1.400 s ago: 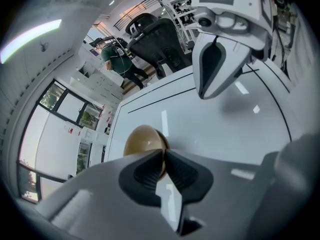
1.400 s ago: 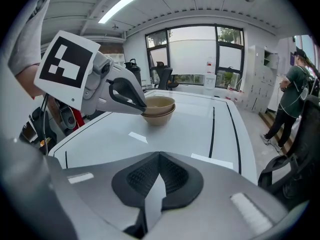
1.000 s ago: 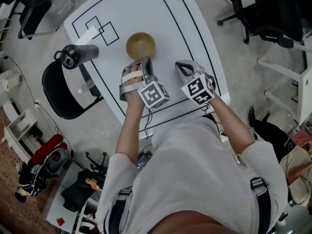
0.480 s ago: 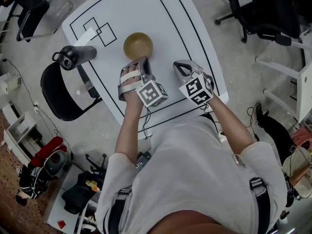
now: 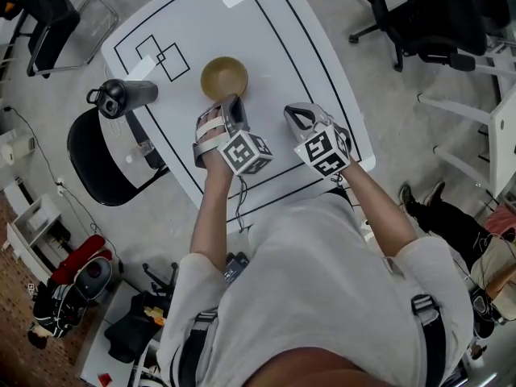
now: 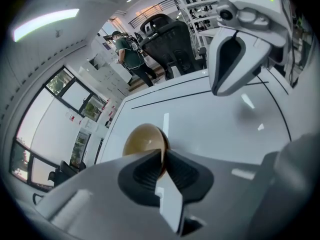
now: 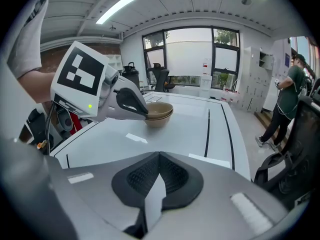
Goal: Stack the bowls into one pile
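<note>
Currently left gripper pinches stacked bowls rim — right gripper closed, empty.

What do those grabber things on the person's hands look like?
Each is a light grey plastic tool. The left gripper and right gripper end in two dark, ridged pads, and each carries a white cube printed with black square markers. Pale straps wrap the left one. The person wears a light short-sleeved shirt.

Head view looks down; both gripper views share the bowls.
</note>
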`<state>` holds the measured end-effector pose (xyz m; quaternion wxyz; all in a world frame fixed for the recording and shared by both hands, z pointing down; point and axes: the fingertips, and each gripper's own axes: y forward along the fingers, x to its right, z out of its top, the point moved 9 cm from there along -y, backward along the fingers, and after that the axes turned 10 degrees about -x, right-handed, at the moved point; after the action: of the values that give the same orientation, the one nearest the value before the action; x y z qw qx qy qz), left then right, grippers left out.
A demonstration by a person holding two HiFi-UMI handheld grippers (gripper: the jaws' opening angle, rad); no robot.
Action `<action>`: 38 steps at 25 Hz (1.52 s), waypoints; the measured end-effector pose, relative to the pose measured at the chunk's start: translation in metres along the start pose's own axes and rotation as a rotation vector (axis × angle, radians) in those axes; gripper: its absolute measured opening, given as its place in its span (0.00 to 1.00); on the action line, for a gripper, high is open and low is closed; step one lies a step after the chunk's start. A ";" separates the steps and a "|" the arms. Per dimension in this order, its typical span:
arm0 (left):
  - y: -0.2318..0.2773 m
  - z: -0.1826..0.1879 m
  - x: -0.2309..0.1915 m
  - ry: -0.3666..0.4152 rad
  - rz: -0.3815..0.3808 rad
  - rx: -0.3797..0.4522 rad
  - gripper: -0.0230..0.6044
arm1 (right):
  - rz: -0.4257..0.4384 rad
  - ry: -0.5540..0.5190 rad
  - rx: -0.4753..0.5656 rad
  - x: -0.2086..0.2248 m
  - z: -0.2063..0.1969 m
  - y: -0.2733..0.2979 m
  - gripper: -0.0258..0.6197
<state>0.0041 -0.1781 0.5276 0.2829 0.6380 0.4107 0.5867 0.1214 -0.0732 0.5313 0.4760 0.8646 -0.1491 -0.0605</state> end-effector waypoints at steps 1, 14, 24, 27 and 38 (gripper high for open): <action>-0.001 -0.001 0.000 -0.014 -0.004 0.006 0.08 | -0.002 0.001 0.002 -0.002 0.000 -0.002 0.04; -0.031 -0.023 -0.005 -0.213 -0.028 0.081 0.09 | -0.025 -0.019 0.041 -0.035 0.012 -0.023 0.04; -0.087 -0.064 -0.023 -0.594 -0.118 0.290 0.04 | -0.094 0.060 0.182 -0.062 0.047 -0.047 0.04; -0.099 -0.077 -0.021 -0.652 -0.117 0.316 0.04 | -0.111 0.084 0.235 -0.074 0.057 -0.056 0.04; -0.141 -0.080 -0.011 -0.780 -0.129 0.489 0.04 | -0.112 0.200 0.363 -0.093 0.065 -0.095 0.04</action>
<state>-0.1011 -0.1266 0.4150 0.2933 0.8322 0.4387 0.1701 0.0361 -0.0487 0.4130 0.3209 0.9447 -0.0613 0.0273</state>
